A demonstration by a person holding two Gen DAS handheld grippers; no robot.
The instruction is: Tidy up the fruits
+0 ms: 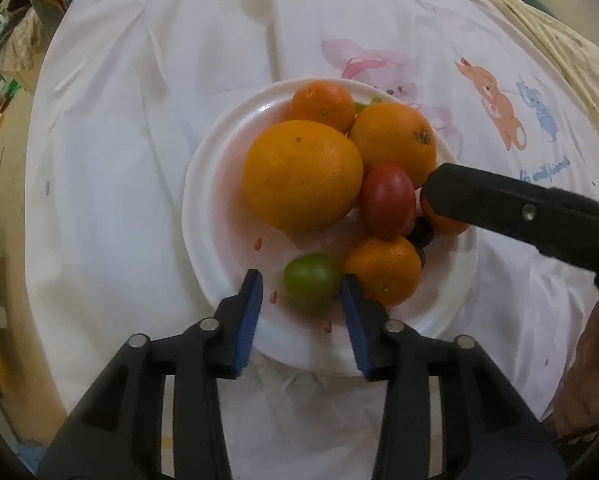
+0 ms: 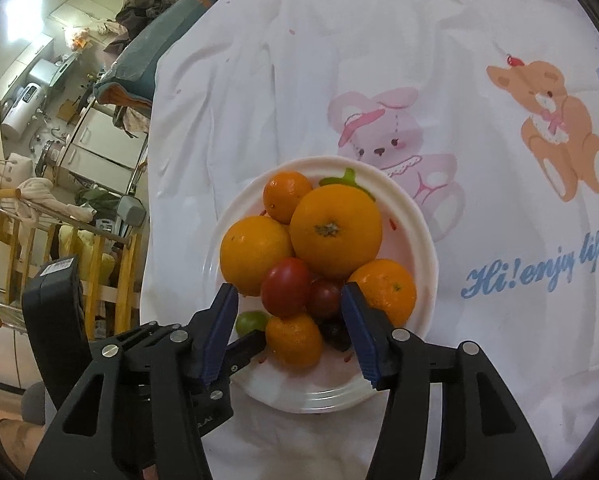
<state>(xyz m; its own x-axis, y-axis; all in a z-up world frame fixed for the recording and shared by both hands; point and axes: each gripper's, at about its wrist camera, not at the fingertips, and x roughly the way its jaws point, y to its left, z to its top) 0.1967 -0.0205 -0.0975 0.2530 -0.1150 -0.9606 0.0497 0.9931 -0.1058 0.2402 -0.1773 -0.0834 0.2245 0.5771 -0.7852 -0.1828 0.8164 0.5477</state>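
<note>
Your left gripper (image 1: 301, 294) has its jaws wide, blue pads on either side of the green fruit (image 1: 312, 281) at the plate's near edge. The right pad looks to be just at the fruit; the left pad stands apart from it. Nothing is clamped.

Your right gripper (image 2: 289, 304) is wide open too, low centre of its own view, jaws flanking the red tomato (image 2: 286, 286), the dark plum (image 2: 324, 297) and the small orange (image 2: 294, 340) below them, gripping none. In the left view, one of its black fingers (image 1: 499, 204) comes in from the right and covers part of a small orange at the plate's right edge; whether it touches, you cannot tell.

All the fruit is piled on the white plate (image 1: 211, 216), centre of both views: two big oranges (image 2: 335, 230) in the middle, smaller ones around them, one at the far rim. Red smears mark the plate.

The plate sits on a white cloth (image 1: 131, 140) printed with a pink bunny (image 2: 383, 136), a brown bear (image 2: 555, 120) and blue lettering at right. A cluttered room with a wooden rail (image 2: 95, 240) fills the left of the right view.
</note>
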